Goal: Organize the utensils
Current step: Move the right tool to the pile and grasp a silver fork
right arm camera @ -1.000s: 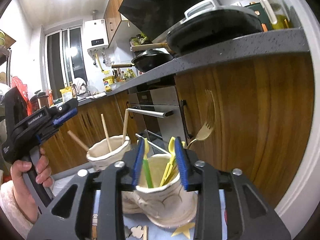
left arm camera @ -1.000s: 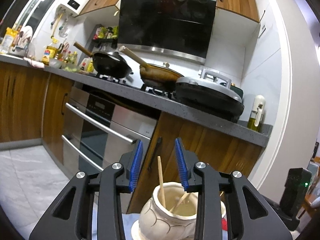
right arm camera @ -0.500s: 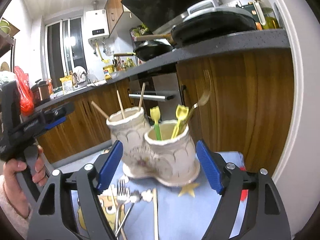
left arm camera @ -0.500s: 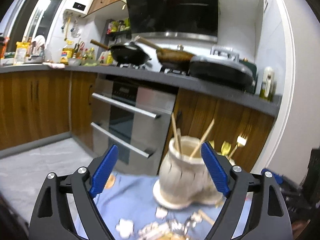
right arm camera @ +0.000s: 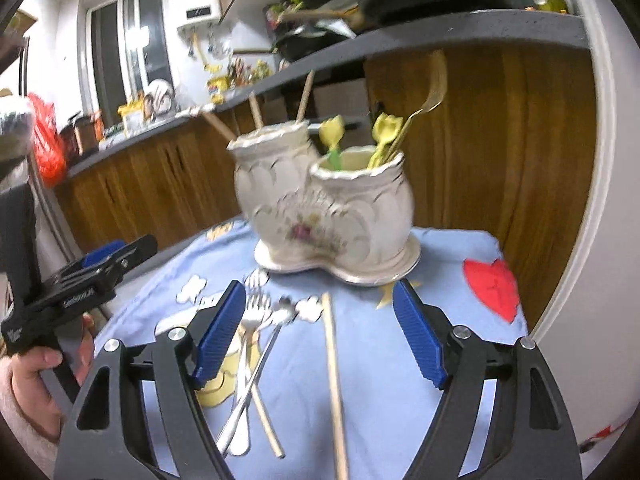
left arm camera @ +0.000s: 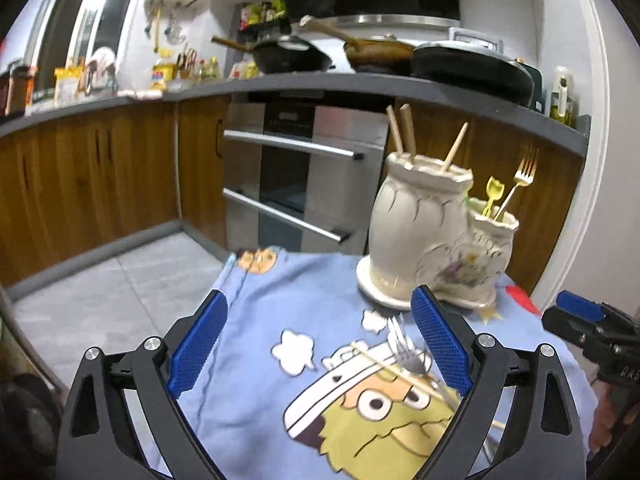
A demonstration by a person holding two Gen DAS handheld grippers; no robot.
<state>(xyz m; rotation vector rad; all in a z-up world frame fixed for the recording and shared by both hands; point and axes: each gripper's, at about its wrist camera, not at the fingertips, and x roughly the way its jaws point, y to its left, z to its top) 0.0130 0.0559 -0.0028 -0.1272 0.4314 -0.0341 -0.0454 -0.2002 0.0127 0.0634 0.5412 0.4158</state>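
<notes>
A white ceramic double holder (left arm camera: 424, 240) stands at the far edge of the blue cartoon cloth (left arm camera: 280, 308); it also shows in the right wrist view (right arm camera: 328, 208). Its taller pot holds wooden chopsticks (left arm camera: 404, 132); the lower pot holds yellow utensils (right arm camera: 384, 132) and a gold fork (left arm camera: 524, 172). Silver forks (right arm camera: 250, 320) and a loose chopstick (right arm camera: 334, 380) lie on the cloth. My left gripper (left arm camera: 318, 344) is open and empty above the cloth. My right gripper (right arm camera: 320, 336) is open and empty over the loose utensils.
Wooden kitchen cabinets (left arm camera: 100, 172) and an oven (left arm camera: 296, 184) stand behind the table, with pans on the counter (left arm camera: 468, 64). A red heart patch (right arm camera: 494, 284) marks the cloth's right edge. The tiled floor (left arm camera: 100, 292) lies to the left.
Both grippers have opened wide and pulled back from the holder. The cloth and the loose forks and chopsticks have come into view.
</notes>
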